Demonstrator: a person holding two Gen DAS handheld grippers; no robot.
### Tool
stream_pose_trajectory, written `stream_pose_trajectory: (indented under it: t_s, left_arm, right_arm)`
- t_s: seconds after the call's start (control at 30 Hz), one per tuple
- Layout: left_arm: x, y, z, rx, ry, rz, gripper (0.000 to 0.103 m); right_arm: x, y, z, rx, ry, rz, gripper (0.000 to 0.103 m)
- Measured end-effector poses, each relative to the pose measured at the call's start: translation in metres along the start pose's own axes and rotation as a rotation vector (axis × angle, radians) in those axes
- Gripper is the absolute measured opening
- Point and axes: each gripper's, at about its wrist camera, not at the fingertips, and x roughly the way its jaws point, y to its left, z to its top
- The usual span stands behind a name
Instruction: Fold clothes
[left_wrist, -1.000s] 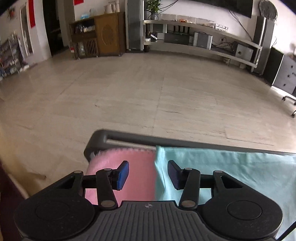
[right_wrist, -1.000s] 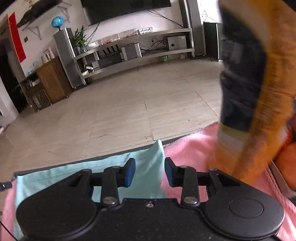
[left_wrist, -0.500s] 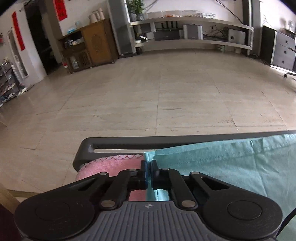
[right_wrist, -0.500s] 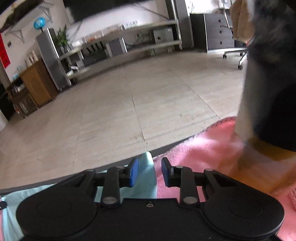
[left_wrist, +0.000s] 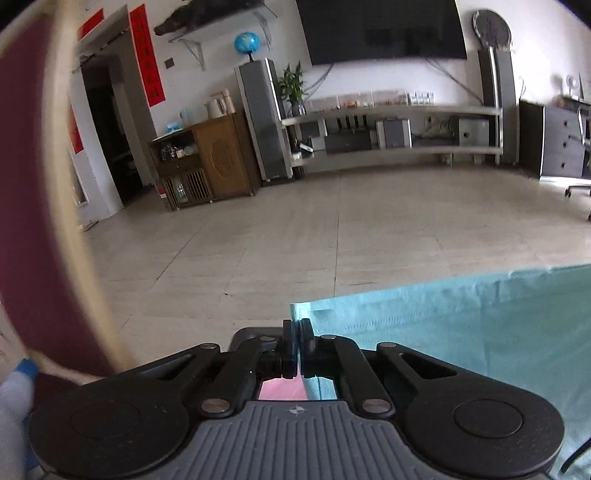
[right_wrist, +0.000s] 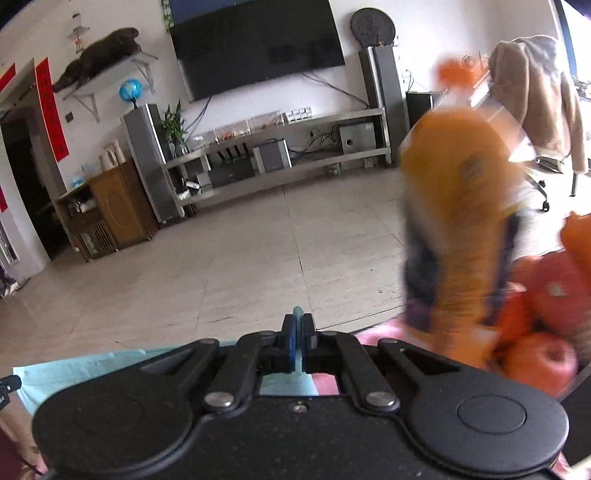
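Note:
A light teal garment (left_wrist: 443, 325) stretches rightward from my left gripper (left_wrist: 296, 325), which is shut on its left corner and holds it lifted. In the right wrist view the same teal garment (right_wrist: 92, 369) spreads to the left, and my right gripper (right_wrist: 297, 321) is shut on its other corner, a tip of cloth poking up between the fingers. A pink cloth (left_wrist: 280, 389) shows below the left gripper and also in the right wrist view (right_wrist: 325, 384).
An orange bottle (right_wrist: 458, 229) stands blurred close on the right, with red apples (right_wrist: 535, 362) beside it. A dark red panel with a pale rim (left_wrist: 33, 206) looms at the left. Tiled floor, TV shelf and wooden cabinet lie beyond.
Both grippers closed on the teal garment's corners, the left first and then the right, and then lifted it; both views now tilt up toward the room.

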Motion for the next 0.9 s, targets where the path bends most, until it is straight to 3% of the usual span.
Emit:
stream_pose_trajectory:
  t_s: [0.13,0.27,0.37,0.53,0.6,0.7,0.9]
  left_arm:
    - [-0.068,0.010,-0.015,-0.017,0.017,-0.038,0.003]
    - [-0.127,0.010,-0.067,0.008,0.081,-0.116,0.003]
    - [-0.149,0.006,-0.120,0.002,0.142,-0.138,0.003]
    - [-0.141,0.006,-0.191,-0.078,0.253,-0.087,0.003]
    - [-0.139,0.011,-0.203,-0.125,0.269,-0.077,0.003]
    - [-0.142,0.023,-0.206,-0.189,0.250,-0.078,0.003]
    - [-0.178,0.031,-0.201,-0.253,0.124,-0.115,0.003]
  right_arm:
    - [-0.071,-0.009,0.006,0.016,0.026,0.008,0.002]
    - [-0.133,-0.020,-0.019,0.005,0.117,-0.002,0.002]
    - [-0.162,-0.038,-0.065,0.022,0.202,0.001,0.002]
    - [-0.156,-0.073,-0.150,0.170,0.316,0.019,0.002]
    - [-0.152,-0.085,-0.175,0.218,0.333,0.018,0.002]
    - [-0.154,-0.095,-0.184,0.263,0.331,0.001,0.002]
    - [-0.174,-0.107,-0.174,0.292,0.208,0.055,0.002]
